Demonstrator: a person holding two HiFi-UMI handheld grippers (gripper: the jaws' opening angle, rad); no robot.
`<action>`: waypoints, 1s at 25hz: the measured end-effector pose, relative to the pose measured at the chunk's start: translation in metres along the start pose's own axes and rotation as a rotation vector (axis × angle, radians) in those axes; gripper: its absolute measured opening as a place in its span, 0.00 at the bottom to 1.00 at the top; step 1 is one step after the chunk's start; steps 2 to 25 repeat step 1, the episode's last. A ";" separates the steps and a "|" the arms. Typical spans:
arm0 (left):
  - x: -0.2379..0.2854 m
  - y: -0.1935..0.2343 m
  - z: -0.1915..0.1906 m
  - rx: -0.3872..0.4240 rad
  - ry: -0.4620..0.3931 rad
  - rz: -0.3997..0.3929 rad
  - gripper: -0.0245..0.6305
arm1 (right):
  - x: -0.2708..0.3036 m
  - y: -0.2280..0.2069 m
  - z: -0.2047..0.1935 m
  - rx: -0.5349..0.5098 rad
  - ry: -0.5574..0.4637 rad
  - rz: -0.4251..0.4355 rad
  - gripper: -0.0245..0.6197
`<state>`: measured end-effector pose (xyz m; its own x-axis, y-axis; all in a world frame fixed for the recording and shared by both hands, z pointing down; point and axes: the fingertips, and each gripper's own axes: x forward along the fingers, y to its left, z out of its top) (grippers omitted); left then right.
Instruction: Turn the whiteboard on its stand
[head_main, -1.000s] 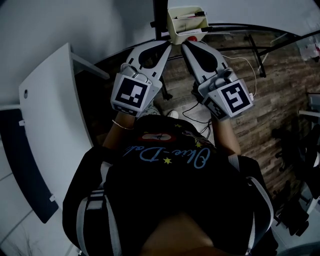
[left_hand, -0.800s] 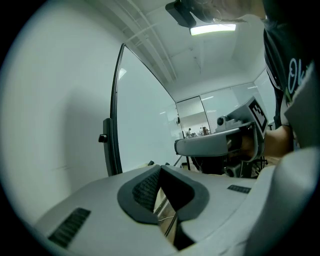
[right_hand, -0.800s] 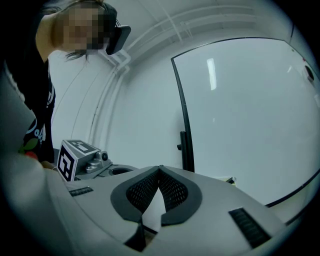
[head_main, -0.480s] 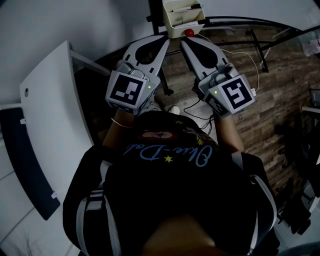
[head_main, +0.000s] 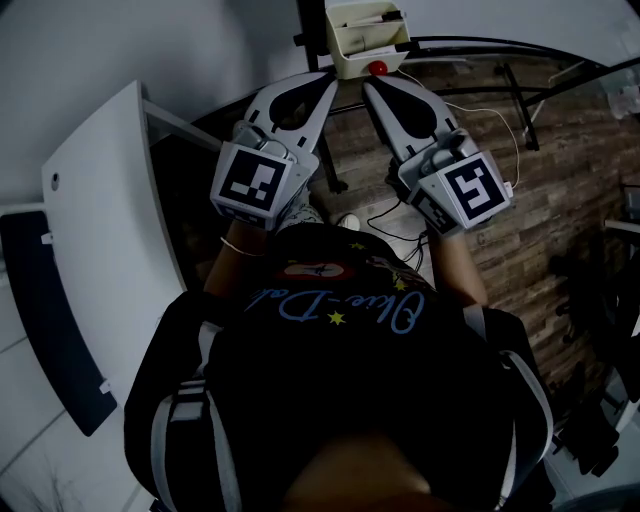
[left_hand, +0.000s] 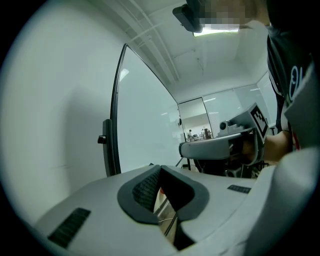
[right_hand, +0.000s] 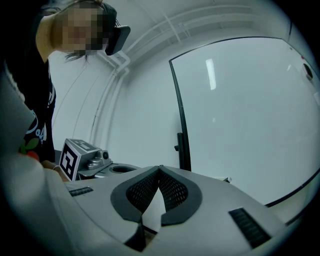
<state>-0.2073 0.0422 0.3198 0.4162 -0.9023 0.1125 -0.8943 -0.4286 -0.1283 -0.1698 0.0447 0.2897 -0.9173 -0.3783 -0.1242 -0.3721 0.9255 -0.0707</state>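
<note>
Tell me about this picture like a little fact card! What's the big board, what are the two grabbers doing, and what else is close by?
Board: large white whiteboard with a thin black frame, standing upright
Left gripper: jaws shut, nothing between them
Right gripper: jaws shut, nothing between them
Touching the board: cannot tell
Close by: small cream plastic tray, just past both gripper tips
Floor: brown wooden planks

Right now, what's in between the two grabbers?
Just wooden floor, seen in the head view between the left gripper and right gripper; a cream tray sits beyond their tips.
</note>
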 end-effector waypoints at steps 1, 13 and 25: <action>0.000 0.000 0.000 0.000 0.003 0.000 0.07 | 0.000 -0.001 0.000 -0.001 0.001 0.001 0.07; 0.000 0.000 0.000 0.000 0.003 0.000 0.07 | 0.000 -0.001 0.000 -0.001 0.001 0.001 0.07; 0.000 0.000 0.000 0.000 0.003 0.000 0.07 | 0.000 -0.001 0.000 -0.001 0.001 0.001 0.07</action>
